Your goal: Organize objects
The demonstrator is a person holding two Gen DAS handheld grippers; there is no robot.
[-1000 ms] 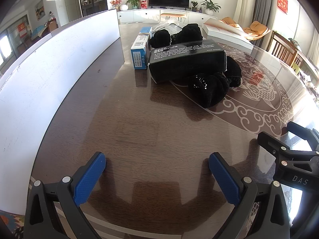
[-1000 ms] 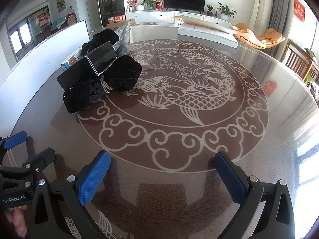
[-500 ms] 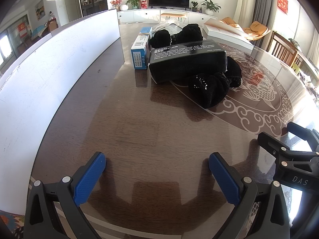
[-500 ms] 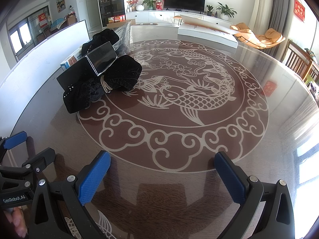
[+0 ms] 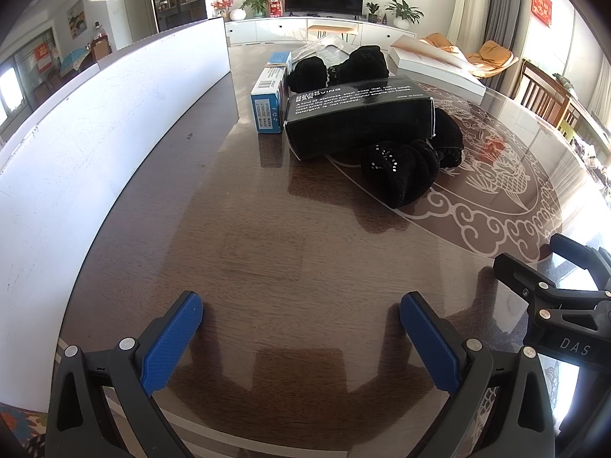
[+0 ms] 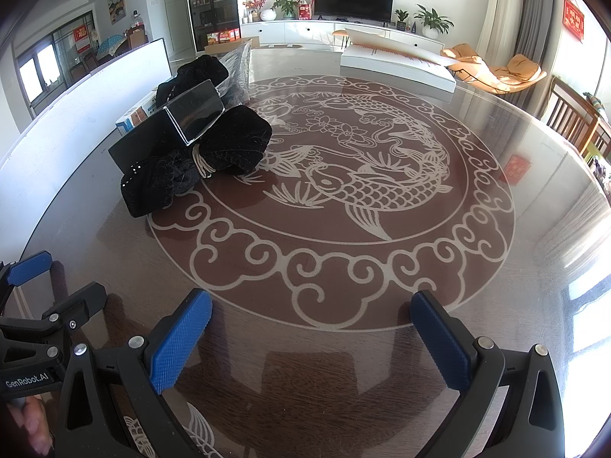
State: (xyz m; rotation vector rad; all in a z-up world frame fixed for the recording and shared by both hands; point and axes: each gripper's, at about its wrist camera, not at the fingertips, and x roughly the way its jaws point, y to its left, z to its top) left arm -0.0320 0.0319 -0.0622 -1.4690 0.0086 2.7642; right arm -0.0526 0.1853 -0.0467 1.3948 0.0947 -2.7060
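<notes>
Blue-padded left gripper point(image 5: 301, 315) and right gripper point(image 6: 311, 315) stay spread wide, empty, seemingly unmoved

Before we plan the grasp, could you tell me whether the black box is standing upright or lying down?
Lying down: the black box rests on a long side, propped on the black fabric bundle, slightly tilted.

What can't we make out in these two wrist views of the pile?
- Clear plastic bag: contents unreadable in both views; the black cloth bundles cover it.
- Blue and white box: label print too small in the left view; mostly hidden behind the black box in the right view.
- Nearer cloth bundle: where it meets the black box is hidden, so leaning or only touching is unclear.
- Left gripper and right gripper: hands cut off by the frame edge.
</notes>
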